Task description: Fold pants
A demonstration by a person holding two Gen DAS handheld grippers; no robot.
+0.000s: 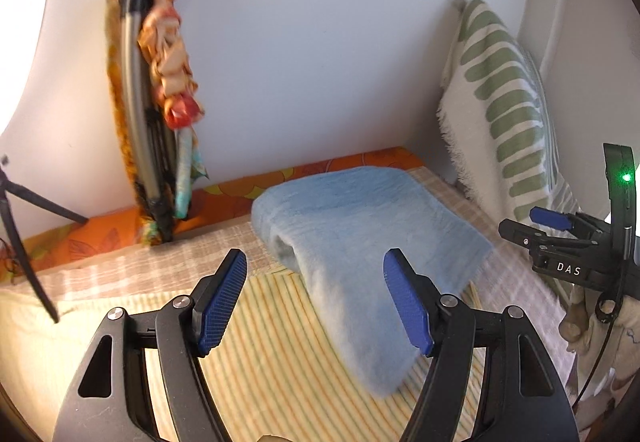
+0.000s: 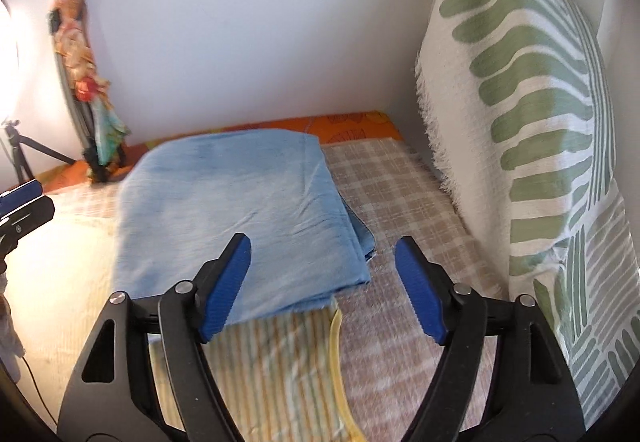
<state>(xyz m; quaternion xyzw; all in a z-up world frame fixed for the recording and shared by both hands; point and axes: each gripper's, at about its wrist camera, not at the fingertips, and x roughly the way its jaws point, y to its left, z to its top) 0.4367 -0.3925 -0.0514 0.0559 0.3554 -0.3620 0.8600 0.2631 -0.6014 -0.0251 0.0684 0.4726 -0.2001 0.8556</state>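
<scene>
The light blue pants lie folded into a thick rectangle on the bed, partly over a yellow striped cloth. My left gripper hovers open above the pants' near left corner, with nothing between its blue pads. My right gripper is open too, above the pants' near right corner and clear of the fabric. In the left wrist view the right gripper shows at the right edge. The left gripper just enters the right wrist view at the left edge.
A beige plaid sheet covers the bed, with an orange floral edge along the white wall. A green-and-white cushion leans at the right. A folded frame wrapped in colourful cloth and a tripod stand at left.
</scene>
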